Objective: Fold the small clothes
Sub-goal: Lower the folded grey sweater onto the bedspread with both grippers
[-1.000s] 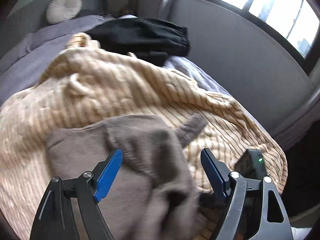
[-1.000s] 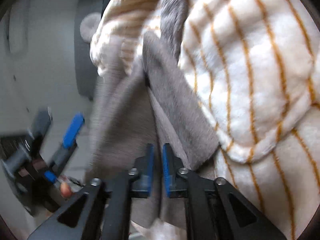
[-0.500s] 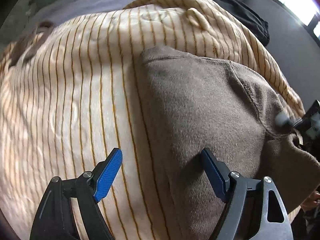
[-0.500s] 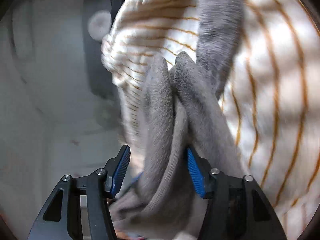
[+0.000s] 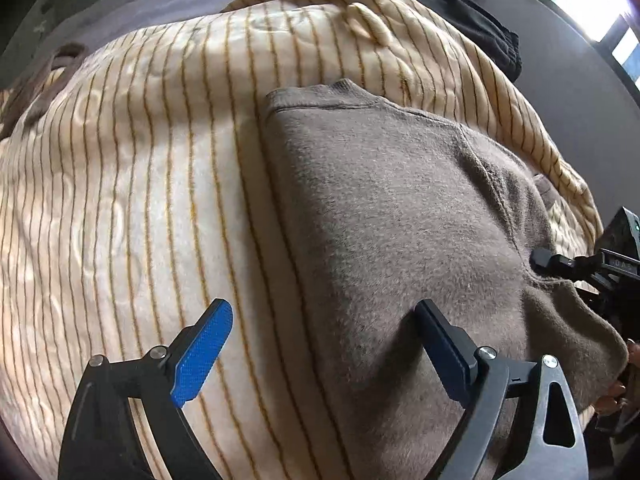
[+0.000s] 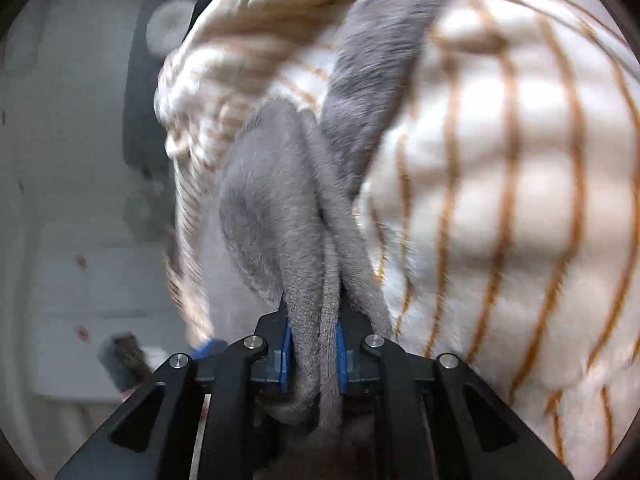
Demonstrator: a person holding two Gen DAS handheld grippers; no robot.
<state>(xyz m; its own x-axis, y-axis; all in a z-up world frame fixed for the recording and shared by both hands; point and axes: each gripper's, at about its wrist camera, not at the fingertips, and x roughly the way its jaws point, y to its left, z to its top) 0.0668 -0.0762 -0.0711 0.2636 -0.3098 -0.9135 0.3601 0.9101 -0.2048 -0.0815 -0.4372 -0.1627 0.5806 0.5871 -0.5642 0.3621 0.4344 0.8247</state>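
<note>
A small grey-brown knit garment (image 5: 400,216) lies spread on a cream blanket with orange stripes (image 5: 140,160). My left gripper (image 5: 324,328) is open just above the garment's near left edge, one finger over the blanket, the other over the cloth. My right gripper (image 6: 312,344) is shut on a bunched fold of the same garment (image 6: 280,208), which rises in thick folds in front of it. The right gripper also shows at the right edge of the left wrist view (image 5: 592,268), at the garment's right side.
A black garment (image 5: 480,28) lies at the far end of the blanket. A purple-grey sheet (image 5: 160,4) shows beyond the blanket. A grey wall (image 5: 580,80) runs along the right side of the bed, with a window above.
My right gripper opened half a second ago and has now shut on the bunched cloth. My left gripper dropped low over the garment's left edge, still open. The garment now lies flatter.
</note>
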